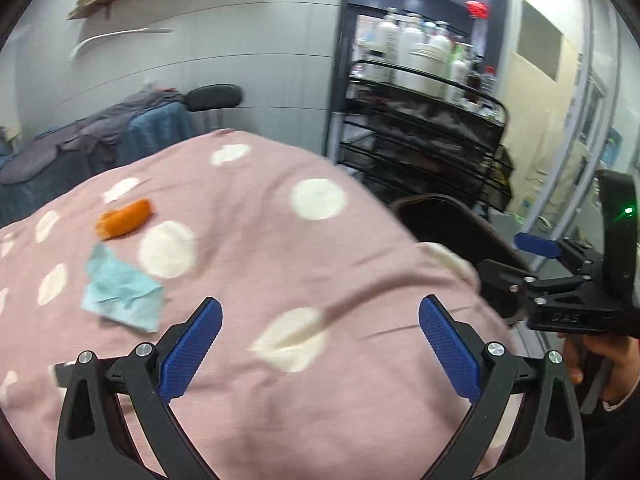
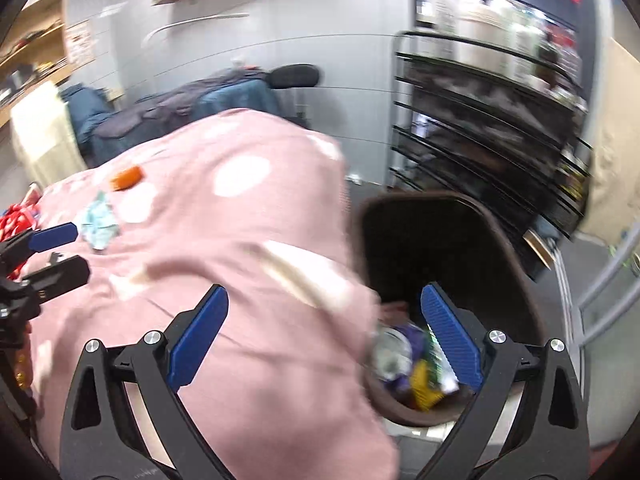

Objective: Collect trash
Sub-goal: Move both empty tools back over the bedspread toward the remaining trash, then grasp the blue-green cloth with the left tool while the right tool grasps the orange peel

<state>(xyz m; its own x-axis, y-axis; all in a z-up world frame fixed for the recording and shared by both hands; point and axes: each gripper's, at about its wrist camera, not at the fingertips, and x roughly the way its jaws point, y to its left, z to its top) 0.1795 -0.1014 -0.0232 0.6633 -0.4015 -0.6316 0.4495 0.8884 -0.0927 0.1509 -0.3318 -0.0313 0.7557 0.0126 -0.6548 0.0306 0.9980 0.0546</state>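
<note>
A crumpled pale-blue paper scrap [image 1: 122, 290] and an orange wrapper [image 1: 125, 218] are seen on the pink dotted blanket [image 1: 320, 264]. The left gripper [image 1: 320, 350] and right gripper [image 2: 324, 344] are held wide open, empty.

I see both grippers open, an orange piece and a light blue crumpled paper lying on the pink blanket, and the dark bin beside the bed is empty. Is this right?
Not quite: the bin is not empty. The right wrist view shows wrappers already lying at its bottom. The rest holds: the left gripper and right gripper are open, and the orange piece and light blue paper lie on the pink blanket.
</note>
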